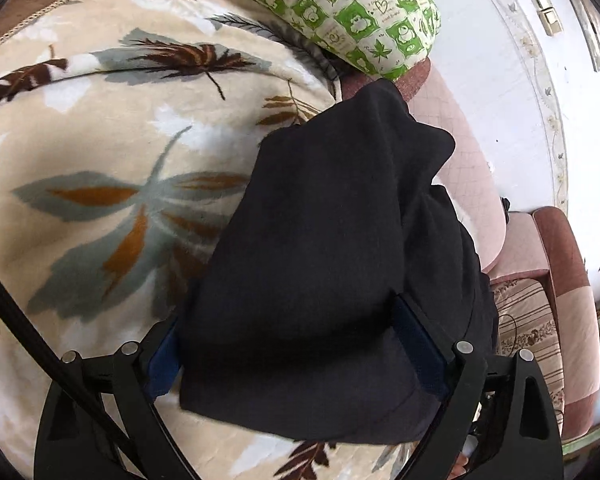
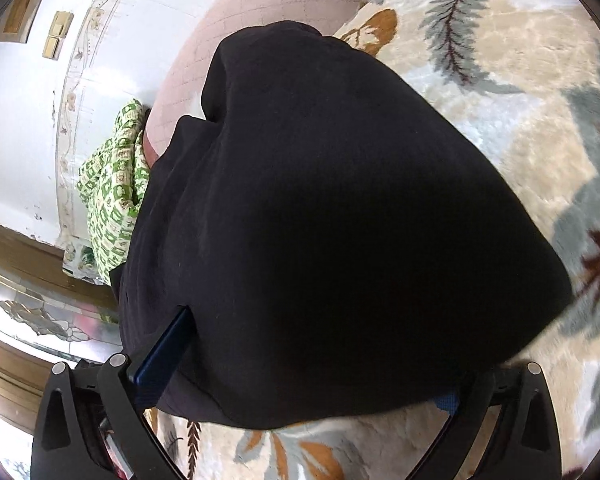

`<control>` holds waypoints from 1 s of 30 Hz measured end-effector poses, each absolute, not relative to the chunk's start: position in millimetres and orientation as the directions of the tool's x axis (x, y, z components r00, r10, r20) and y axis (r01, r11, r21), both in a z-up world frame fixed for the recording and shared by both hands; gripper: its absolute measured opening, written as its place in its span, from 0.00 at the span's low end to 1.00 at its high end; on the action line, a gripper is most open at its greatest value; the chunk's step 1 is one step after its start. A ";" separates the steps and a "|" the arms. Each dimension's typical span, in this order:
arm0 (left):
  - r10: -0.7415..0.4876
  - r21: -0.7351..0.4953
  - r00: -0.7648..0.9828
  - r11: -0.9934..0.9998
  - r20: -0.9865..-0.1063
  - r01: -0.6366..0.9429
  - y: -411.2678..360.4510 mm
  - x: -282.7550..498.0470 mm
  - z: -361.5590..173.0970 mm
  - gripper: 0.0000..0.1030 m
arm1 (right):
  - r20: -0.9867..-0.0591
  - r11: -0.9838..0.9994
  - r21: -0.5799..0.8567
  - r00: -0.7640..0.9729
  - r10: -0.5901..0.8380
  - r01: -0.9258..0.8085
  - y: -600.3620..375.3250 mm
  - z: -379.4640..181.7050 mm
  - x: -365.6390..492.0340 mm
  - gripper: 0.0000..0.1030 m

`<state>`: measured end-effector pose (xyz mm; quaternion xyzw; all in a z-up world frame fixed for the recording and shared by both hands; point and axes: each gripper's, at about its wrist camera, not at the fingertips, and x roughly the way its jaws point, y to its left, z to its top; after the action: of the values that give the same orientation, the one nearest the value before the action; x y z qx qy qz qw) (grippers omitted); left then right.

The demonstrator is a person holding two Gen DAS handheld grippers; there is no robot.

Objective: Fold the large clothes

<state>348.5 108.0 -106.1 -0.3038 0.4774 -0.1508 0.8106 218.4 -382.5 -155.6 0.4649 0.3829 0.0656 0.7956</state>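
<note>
Black garment [image 1: 324, 248] drapes over both grippers, so the contact is mostly hidden. Left gripper [image 1: 300, 352]: only slivers of the blue pads [image 1: 418, 344] show at either side of the cloth, fingertips buried. Right gripper [image 2: 300, 364]: left pad [image 2: 162, 354] edge visible, right one nearly all under fabric, can't tell how the jaws stand there. Garment type unreadable, just a dark bundle with no detail. Leaf-print blanket [image 1: 112, 168] runs off frame edges; blurred at right of right wrist view. Green patterned pillow [image 1: 320, 4] cut off at top.
</note>
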 end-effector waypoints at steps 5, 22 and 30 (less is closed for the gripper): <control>-0.476 -0.590 0.511 0.804 -0.716 -0.077 84.7 349.6 -109.9 0.93 | -0.530 0.552 0.800 0.706 0.469 0.234 -383.9 -158.6 229.7 1.00; -0.238 -0.317 0.549 0.947 -0.801 -0.052 46.1 290.2 -1.4 0.25 | -0.447 0.606 0.790 0.768 0.460 0.097 -366.6 -66.2 191.2 0.39; -0.228 -0.294 0.540 0.955 -0.810 -0.038 48.3 239.5 -2.7 0.25 | -0.476 0.619 0.778 0.741 0.473 0.105 -372.0 -66.0 149.4 0.39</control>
<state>239.5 48.3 -2.7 -0.1398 0.4764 -0.0548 0.8663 149.4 -372.0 -66.0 0.4224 0.3423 0.1103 0.8320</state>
